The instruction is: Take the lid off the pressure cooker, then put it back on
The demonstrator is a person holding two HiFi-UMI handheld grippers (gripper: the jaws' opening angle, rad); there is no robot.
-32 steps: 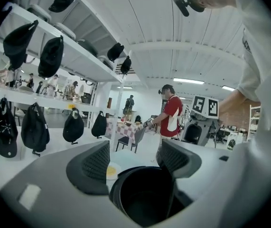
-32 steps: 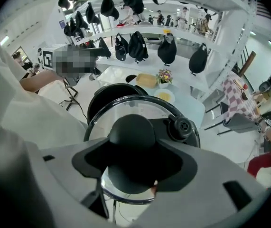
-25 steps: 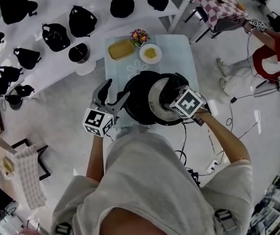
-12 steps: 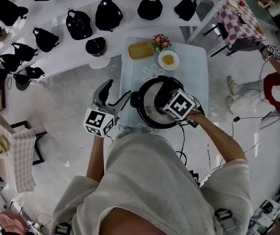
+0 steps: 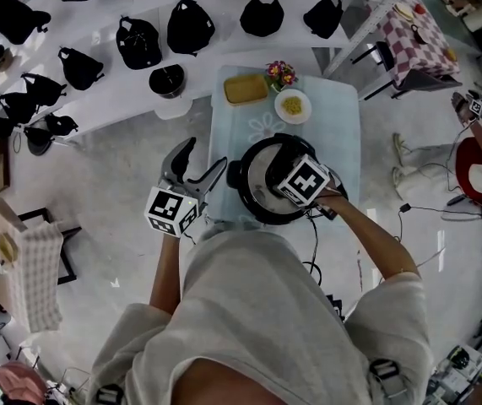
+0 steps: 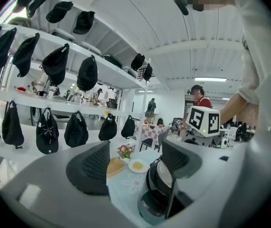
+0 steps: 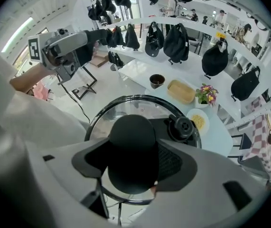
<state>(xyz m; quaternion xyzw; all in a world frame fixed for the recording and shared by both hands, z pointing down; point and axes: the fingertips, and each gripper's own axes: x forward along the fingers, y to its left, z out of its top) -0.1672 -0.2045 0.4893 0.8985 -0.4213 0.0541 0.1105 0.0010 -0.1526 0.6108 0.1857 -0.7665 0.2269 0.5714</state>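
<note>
The black pressure cooker [image 5: 241,184] stands on the pale blue table [image 5: 232,125]. Its glass lid [image 7: 126,109] with a black rim lies over the pot; whether it is seated I cannot tell. My right gripper [image 5: 289,169] is on top of it, jaws shut on the lid's round black knob [image 7: 131,132], as the right gripper view [image 7: 131,164] shows. A black valve [image 7: 182,126] sits by the knob. My left gripper [image 5: 200,160] hovers open and empty left of the cooker, beyond the table's edge. In the left gripper view [image 6: 135,163] the cooker [image 6: 158,186] shows between the jaws.
Behind the cooker on the table are a yellow tray [image 5: 245,89], a plate of yellow food [image 5: 292,105] and a small flower pot [image 5: 280,72]. White shelves with several black bags [image 5: 139,40] curve along the back. A checkered table [image 5: 416,32] and floor cables [image 5: 418,218] are to the right.
The head camera has swung, so the table sits further right in view. My right gripper stays shut on the lid knob over the pot. The left gripper has hardly moved.
</note>
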